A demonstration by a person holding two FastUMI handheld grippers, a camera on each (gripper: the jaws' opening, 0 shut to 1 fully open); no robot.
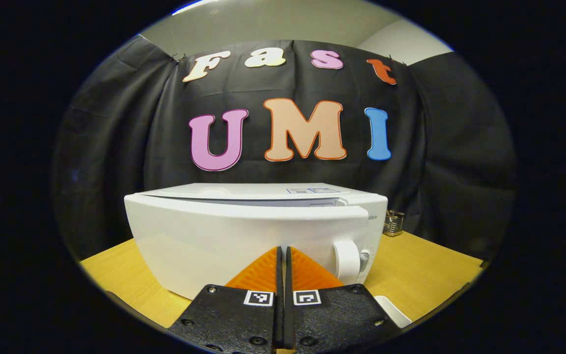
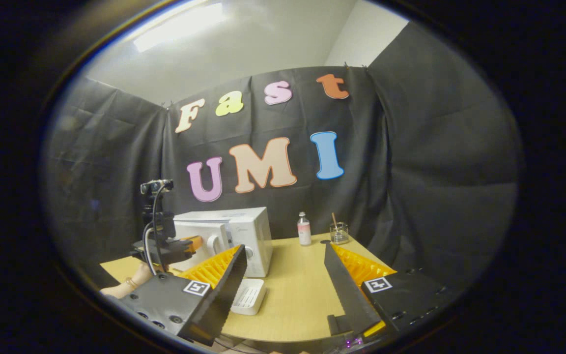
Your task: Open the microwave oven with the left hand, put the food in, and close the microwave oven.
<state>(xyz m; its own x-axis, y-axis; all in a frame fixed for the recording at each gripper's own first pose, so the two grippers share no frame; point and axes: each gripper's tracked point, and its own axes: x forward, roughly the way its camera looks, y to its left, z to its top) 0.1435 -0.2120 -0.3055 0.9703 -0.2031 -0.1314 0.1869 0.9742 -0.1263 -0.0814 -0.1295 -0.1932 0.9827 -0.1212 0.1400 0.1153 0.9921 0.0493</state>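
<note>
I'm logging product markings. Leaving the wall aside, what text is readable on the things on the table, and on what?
"dea": end of a brand mark on the microwave, at its front's right edge; the rest is cut off.
Sticker on the microwave's top: too small to read.
Bottle: its print is too blurred to read.

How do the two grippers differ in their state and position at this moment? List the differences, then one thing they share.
1. The left gripper has its fingers closed together; the right gripper has its fingers spread wide apart.
2. The left gripper sits close up against the microwave door; the right gripper is farther back, over the table.
3. The right gripper has a white dish just ahead of it.

Shared: neither holds anything.
</note>
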